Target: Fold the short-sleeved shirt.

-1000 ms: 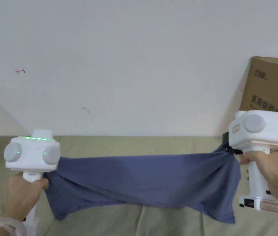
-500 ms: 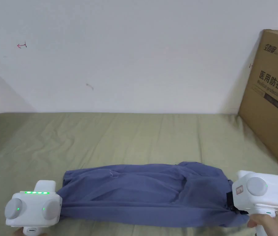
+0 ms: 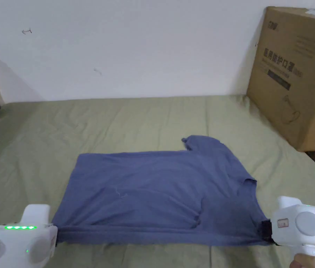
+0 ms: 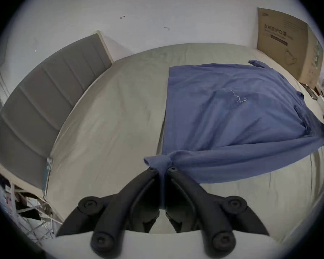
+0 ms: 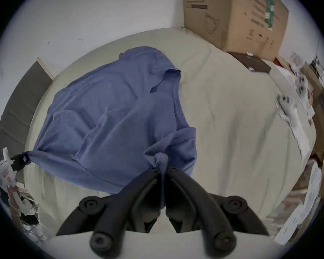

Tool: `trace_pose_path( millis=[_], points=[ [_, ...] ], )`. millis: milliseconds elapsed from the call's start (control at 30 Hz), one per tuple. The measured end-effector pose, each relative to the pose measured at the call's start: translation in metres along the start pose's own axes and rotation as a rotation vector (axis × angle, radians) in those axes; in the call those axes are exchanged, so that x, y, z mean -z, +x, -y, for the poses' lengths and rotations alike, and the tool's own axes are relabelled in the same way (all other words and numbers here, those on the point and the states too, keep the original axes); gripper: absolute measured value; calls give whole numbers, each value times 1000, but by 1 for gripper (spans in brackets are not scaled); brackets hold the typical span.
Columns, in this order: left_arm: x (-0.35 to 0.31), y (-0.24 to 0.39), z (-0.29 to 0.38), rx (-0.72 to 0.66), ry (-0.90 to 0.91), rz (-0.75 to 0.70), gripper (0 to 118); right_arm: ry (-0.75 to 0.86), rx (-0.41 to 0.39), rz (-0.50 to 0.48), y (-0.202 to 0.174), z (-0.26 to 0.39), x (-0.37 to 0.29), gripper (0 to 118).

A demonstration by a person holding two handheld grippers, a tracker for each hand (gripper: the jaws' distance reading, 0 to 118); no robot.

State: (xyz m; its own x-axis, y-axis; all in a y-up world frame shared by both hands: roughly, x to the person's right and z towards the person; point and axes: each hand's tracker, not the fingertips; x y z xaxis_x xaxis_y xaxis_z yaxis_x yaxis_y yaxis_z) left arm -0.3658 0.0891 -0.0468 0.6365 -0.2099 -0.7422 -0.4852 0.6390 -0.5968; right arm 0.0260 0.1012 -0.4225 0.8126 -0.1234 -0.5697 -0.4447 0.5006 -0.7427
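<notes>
On the olive-green bed sheet (image 3: 136,118), the blue short-sleeved cotton shirt (image 3: 153,188) now lies spread almost flat; half a second ago it was a bunched strip, and a second ago it hung stretched in the air between the two tools. At the far left, a grey padded headboard (image 4: 45,94) meets the plain white wall (image 3: 136,45). The left white handheld claw (image 4: 162,169) sits at the near left, its black jaws pressed together on a gathered corner of the shirt's near edge. The shirt covers the middle of the bed, one short sleeve (image 3: 195,141) pointing toward the wall, the neck opening (image 3: 249,183) facing right, and the near edge pulled taut between the two tools. At the near right, the right white handheld claw (image 5: 162,166) is clenched on a bunched corner of the fabric. Farther right, a large brown cardboard box (image 3: 292,73) leans on the bed's far right corner.
</notes>
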Motion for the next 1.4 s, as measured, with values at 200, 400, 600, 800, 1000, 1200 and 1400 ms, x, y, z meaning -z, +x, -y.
trace_pose_path(
  millis=[200,400,600,800,1000,1200,1400],
  points=[
    [-40,-3,65,16,-40,26,2,-23,43,-20,25,69,-23,0],
    [-49,-2,82,6,-57,41,4,-12,75,-39,35,91,-32,0],
    [-53,-4,83,-53,-91,113,108,-21,62,-27,31,92,-36,82],
    [-86,-11,98,-82,-84,188,77,57,13,-32,24,107,-72,76],
    [-102,-20,123,-140,-67,219,0,54,-37,-76,12,128,-79,0],
    [-96,-30,111,-159,-36,183,11,18,-43,-61,3,129,-60,0],
    [-64,-55,75,-284,-22,204,83,29,-85,-41,-7,120,-60,0]
  ],
)
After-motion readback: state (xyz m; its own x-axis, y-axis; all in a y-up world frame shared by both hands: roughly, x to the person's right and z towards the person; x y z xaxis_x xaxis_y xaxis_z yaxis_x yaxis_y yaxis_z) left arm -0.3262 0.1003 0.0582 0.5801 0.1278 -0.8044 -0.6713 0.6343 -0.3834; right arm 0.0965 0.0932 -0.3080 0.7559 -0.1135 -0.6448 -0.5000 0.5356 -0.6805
